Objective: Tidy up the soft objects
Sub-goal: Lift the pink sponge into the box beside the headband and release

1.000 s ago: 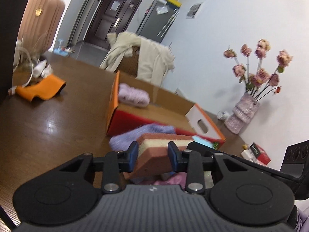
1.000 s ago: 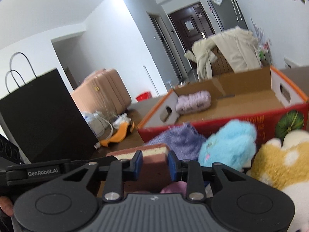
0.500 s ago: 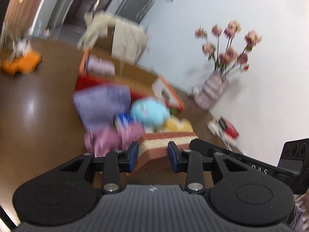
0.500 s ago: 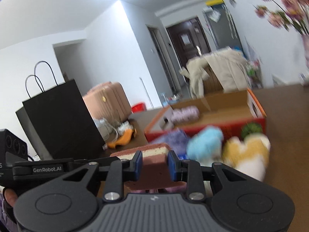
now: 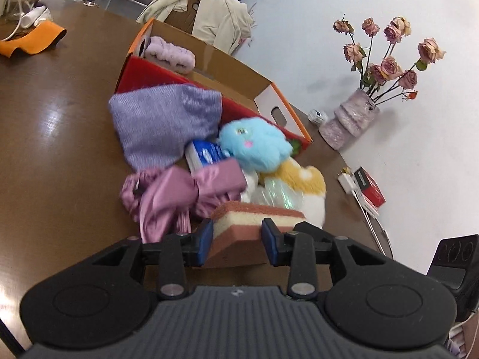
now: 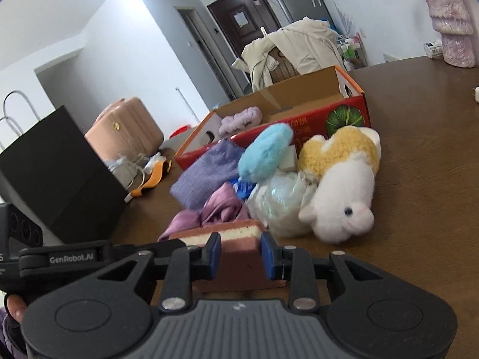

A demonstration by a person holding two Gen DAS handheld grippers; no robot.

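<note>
A pink and cream layered sponge (image 5: 257, 212) is gripped from two sides. My left gripper (image 5: 238, 239) has its blue pads on one end, and its jaws are opening slightly with the sponge still between them. My right gripper (image 6: 241, 254) is shut on the other end of the sponge (image 6: 227, 230). Just beyond lies a pile: pink satin cloth (image 5: 179, 191), purple knit cloth (image 5: 161, 119), blue plush (image 5: 254, 143), yellow-white plush (image 6: 344, 185) and a crinkled plastic bag (image 6: 278, 200). Behind the pile stands an open red cardboard box (image 5: 269, 89) with a lilac scrunchie (image 5: 170, 53) inside.
A vase of dried roses (image 5: 347, 122) stands by the wall, with a small red box (image 5: 369, 187) and a charger nearby. A black paper bag (image 6: 60, 173) stands at the table's left side, an orange item (image 5: 33, 40) beyond it. A coat hangs on a chair behind the box.
Both grippers have drawn back from the box with the sponge and tipped downward, so the whole pile now shows ahead of them. The left jaws stand slightly wider.
</note>
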